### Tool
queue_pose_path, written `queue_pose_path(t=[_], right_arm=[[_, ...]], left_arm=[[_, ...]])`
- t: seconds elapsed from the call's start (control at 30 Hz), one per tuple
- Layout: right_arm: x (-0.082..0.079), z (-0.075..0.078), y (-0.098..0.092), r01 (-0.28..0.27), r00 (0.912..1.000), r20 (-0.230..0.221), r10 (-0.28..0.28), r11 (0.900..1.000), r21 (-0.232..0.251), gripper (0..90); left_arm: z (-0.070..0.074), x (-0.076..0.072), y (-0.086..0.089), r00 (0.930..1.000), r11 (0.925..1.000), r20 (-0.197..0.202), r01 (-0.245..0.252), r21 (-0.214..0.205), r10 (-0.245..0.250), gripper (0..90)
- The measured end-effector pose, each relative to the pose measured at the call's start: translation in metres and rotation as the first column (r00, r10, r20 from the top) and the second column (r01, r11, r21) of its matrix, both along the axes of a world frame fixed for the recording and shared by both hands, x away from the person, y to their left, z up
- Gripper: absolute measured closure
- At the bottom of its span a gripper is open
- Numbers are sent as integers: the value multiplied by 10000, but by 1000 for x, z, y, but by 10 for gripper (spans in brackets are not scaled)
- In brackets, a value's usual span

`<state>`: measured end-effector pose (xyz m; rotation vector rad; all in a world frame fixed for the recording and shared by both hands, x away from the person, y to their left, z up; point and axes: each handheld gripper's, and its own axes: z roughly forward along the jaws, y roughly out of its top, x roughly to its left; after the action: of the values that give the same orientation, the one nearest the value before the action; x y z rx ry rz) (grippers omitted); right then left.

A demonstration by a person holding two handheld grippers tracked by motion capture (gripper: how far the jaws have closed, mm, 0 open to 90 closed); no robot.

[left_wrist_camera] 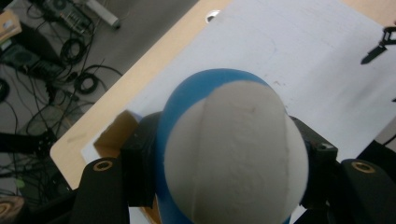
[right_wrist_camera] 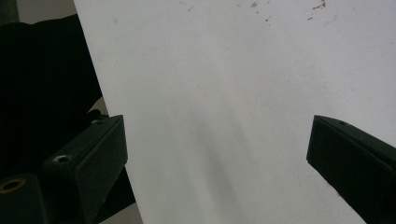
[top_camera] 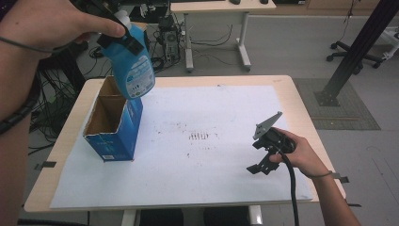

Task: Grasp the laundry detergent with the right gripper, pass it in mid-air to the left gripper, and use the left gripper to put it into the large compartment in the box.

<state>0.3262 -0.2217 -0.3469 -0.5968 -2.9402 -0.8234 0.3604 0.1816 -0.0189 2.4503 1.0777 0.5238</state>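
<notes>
Gripping a blue bottle (top_camera: 134, 70) by its neck, the left gripper (top_camera: 120, 40) held it above the open box (top_camera: 115, 125); right gripper (top_camera: 263, 162) rested on the surface (top_camera: 211, 141), fingers spread, empty.

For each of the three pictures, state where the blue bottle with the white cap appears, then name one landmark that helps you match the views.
High view: blue bottle, upper left, held above the open blue box.
Left gripper view: bottle at centre bottom, cap toward the camera, clamped between the jaws.
Right gripper view: not in it.
Shared landmark: the white sheet covering the table.
</notes>
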Motion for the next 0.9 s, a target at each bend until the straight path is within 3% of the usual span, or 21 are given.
queue_pose_path(t=[0.07, 0.1, 0.17, 0.2, 0.33, 0.37, 0.4, 0.43, 0.53, 0.57, 0.63, 0.67, 0.73, 0.77, 0.83, 0.87, 0.9], right_arm=[[0, 0, 0, -2, 10000, -1, 2, 10000, 1, 52], [0, 0, 0, 3, 10000, 10, -3, 10000, -12, 52], [0, 0, 0, -3, 10000, -10, 2, 10000, -43, 52], [0, 0, 0, -3, 10000, -10, 2, 10000, -43, 52], [1, 0, 1, -26, 10000, -13, 26, 10000, -30, 52], [1, 0, 1, -33, 10000, -25, 33, 10000, -28, 52], [1, 0, 1, -33, 10000, -25, 33, 10000, -28, 52], [1, 0, 2, -28, 10000, -18, 28, 10000, -32, 52], [1, 0, 2, -30, 10000, -19, 30, 10000, -29, 52], [0, 0, 2, -35, 10000, -19, 35, 10000, -29, 52], [0, 0, 2, -27, 10000, -11, 27, 10000, -39, 52], [0, 0, 2, -33, 10000, -16, 33, 10000, -42, 52], [0, 0, 2, -17, 10000, 2, 17, 10000, -21, 52], [0, 0, 2, -17, 10000, 2, 17, 10000, -21, 52], [0, 0, 1, -27, 10000, 9, 27, 10000, -16, 52], [0, 0, 1, -26, 10000, 11, 26, 10000, -20, 52], [0, 0, 1, -26, 10000, 11, 26, 10000, -20, 52]], left_arm=[[1, 1, 8, 9992, 9992, 39, -409, -31, 409, 380], [2, 3, 19, 9955, 9956, 78, -939, -14, 939, 380], [2, 3, 19, 9955, 9956, 78, -939, -14, 939, 380], [3, 5, 26, 9923, 9923, 92, -1232, -103, 1233, 380], [4, 6, 36, 9874, 9873, 81, -1576, -189, 1578, 380], [4, 7, 42, 9809, 9804, 53, -1944, -312, 1947, 380], [4, 7, 42, 9809, 9804, 53, -1944, -312, 1947, 380], [3, 8, 49, 9681, 9673, 8, -2503, -406, 2506, 380], [3, 8, 50, 9656, 9648, -12, -2598, -407, 2600, 380], [2, 9, 53, 9569, 9560, -6, -2902, -418, 2904, 381], [2, 10, 54, 9535, 9529, -10, -3011, -371, 3013, 380], [-2, 13, 59, 9430, 9422, -50, -3328, -378, 3329, 381], [-2, 13, 59, 9430, 9422, -50, -3328, -378, 3329, 380], [-6, 16, 61, 9383, 9375, -117, -3457, -398, 3455, 380], [-8, 16, 62, 9363, 9353, -130, -3511, -445, 3509, 380], [-14, 21, 69, 9257, 9234, -254, -3782, -655, 3774, 380], [-14, 21, 69, 9257, 9234, -254, -3782, -655, 3774, 380]])
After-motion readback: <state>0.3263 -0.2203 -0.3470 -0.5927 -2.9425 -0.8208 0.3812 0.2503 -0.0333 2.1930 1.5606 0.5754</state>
